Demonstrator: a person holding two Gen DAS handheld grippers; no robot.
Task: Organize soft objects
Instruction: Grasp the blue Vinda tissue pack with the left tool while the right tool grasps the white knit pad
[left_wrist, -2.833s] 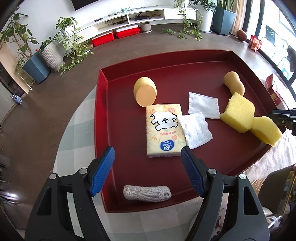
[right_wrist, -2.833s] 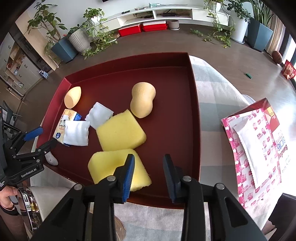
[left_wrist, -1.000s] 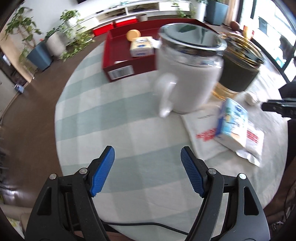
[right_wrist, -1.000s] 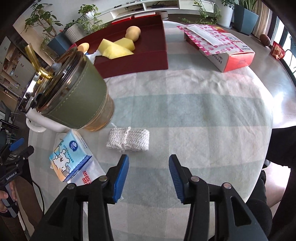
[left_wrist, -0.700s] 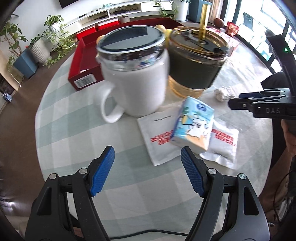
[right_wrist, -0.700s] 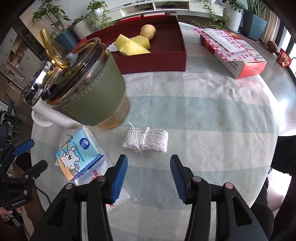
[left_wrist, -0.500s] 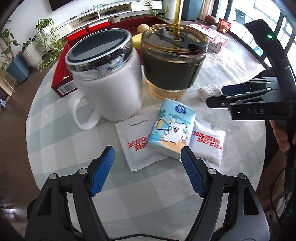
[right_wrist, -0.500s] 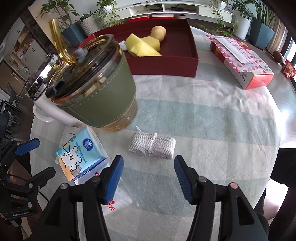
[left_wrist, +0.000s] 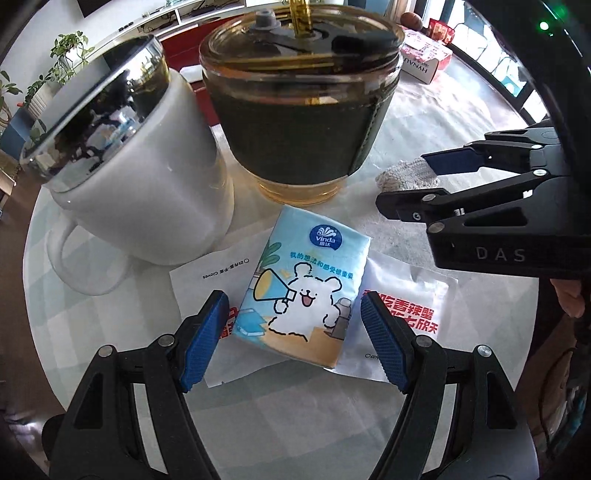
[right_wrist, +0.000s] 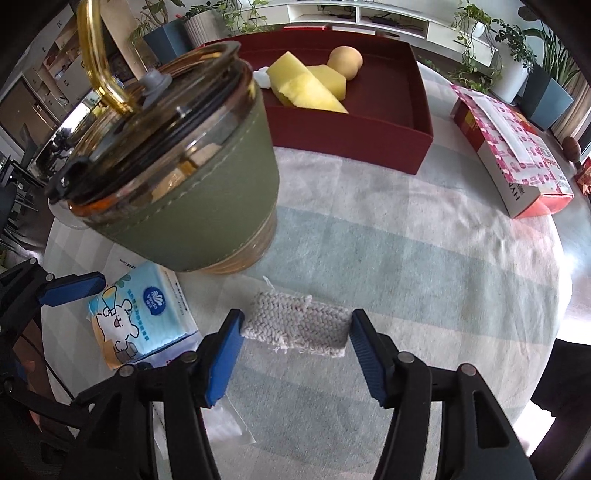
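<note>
A light-blue tissue pack (left_wrist: 303, 291) with a white bear lies on two flat sachets (left_wrist: 402, 306). My left gripper (left_wrist: 293, 325) is open and straddles the pack's near end; its pads stand just off the sides. A grey knitted cloth roll (right_wrist: 299, 328) lies on the checked tablecloth beside the green cup. My right gripper (right_wrist: 295, 328) is open around it, one pad at each end, neither squeezing. The left wrist view shows the right gripper (left_wrist: 417, 181) over the cloth roll (left_wrist: 402, 177). The red tray (right_wrist: 369, 136) at the back holds yellow sponges (right_wrist: 310, 88).
A green-sleeved glass cup (right_wrist: 192, 184) with a gold straw and a white mug (left_wrist: 140, 184) stand close behind both objects. A pink and red box (right_wrist: 517, 158) lies at the right. A person's hand (left_wrist: 569, 299) shows at the edge.
Both grippers left the tray and came to the near side of the table. The left closed in over the tissue pack. The right lowered over the cloth roll and its jaws widened.
</note>
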